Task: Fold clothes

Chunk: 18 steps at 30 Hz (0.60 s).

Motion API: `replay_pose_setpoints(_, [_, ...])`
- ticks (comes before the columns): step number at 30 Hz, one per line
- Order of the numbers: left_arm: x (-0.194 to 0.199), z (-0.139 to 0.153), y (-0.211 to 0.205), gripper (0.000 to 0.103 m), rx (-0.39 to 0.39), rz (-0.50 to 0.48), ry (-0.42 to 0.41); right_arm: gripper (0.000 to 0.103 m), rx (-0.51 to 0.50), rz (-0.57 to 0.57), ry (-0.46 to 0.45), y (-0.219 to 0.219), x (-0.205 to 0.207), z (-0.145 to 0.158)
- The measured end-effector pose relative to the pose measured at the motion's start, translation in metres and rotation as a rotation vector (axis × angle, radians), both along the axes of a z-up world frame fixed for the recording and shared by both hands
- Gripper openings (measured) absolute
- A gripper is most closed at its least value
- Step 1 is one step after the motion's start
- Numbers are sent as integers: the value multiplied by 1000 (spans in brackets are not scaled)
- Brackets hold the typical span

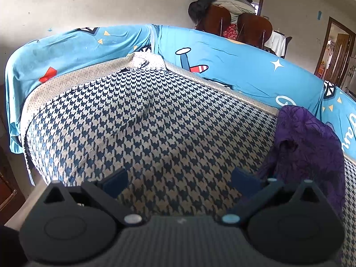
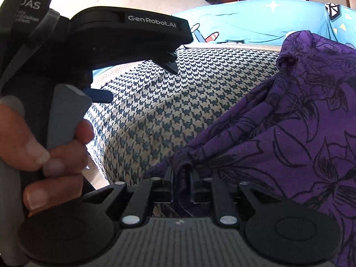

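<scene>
Pinching bunched purple floral cloth (image 2: 289, 115), right claw (image 2: 181, 173), left claw (image 1: 179, 179) spread empty over houndstooth cover (image 1: 144, 122)

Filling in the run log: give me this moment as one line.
stage: garment pickup | left gripper: open, empty, over houndstooth cushion | right gripper: shut on purple floral garment | garment: bunched, unfolded

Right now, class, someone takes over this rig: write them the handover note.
Left tool: open, empty, above the houndstooth sofa seat.
Right tool: shut on a bunched edge of the purple floral garment.
Garment: crumpled at the right of the seat, against the blue cartoon cover.
Done: one edge gripped.
Left: spread it flat, take a second edge, fold.
</scene>
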<state>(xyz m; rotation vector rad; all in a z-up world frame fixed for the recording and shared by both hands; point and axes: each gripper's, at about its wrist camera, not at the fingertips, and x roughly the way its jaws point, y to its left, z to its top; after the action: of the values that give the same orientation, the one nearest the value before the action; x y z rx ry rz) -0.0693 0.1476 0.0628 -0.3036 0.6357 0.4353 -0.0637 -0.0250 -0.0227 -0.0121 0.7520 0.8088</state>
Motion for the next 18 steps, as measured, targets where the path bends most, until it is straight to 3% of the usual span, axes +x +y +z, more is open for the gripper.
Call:
replay_pose_setpoints(9, [5, -7, -3, 103, 4, -20, 25, 26, 24, 8, 37, -21, -8, 12])
replay_pose_setpoints(18, [9, -11, -10, 103, 10, -55, 38, 26, 35, -203, -16, -87, -28, 36])
